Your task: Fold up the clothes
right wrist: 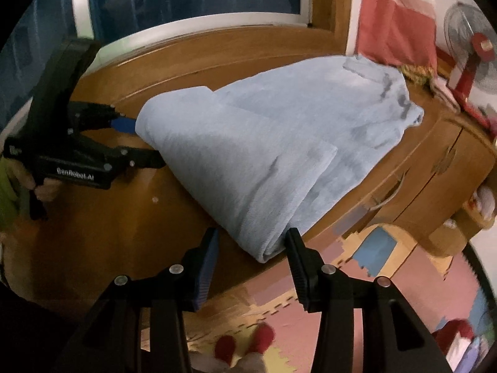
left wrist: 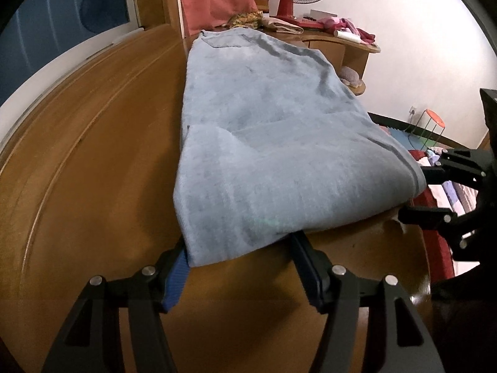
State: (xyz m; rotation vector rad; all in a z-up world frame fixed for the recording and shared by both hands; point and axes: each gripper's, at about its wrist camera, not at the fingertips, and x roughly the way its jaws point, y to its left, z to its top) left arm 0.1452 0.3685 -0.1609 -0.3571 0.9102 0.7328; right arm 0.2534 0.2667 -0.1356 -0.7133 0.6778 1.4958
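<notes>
A pale blue, soft-woven garment with a dark stripe along one side [left wrist: 273,143] lies already doubled lengthwise on the glossy brown wooden tabletop [left wrist: 93,143], and the step in hand looks like taking its near end for the next fold. The left gripper [left wrist: 240,245] stands at a middling spread straddling the near corner of the cloth: the hem lies between its fingers and drapes over the blue pad [left wrist: 178,276] of the left one, but whether the pads press on it I cannot tell. The right gripper [right wrist: 251,245] is likewise part-open around the rolled near corner that overhangs the table edge; the cloth touches its right finger while the left one stands clear, so nothing is clamped. Both corners sit just ahead of the fingertips, the rest of the garment stretching away from them. Next, both tools would probably need to close on the thick edge, lift together and carry it toward the far end, keeping the layers aligned. As for containers, the wooden drawer cabinet [right wrist: 413,168] beyond and right of the right gripper is shut, its contents unseen.
</notes>
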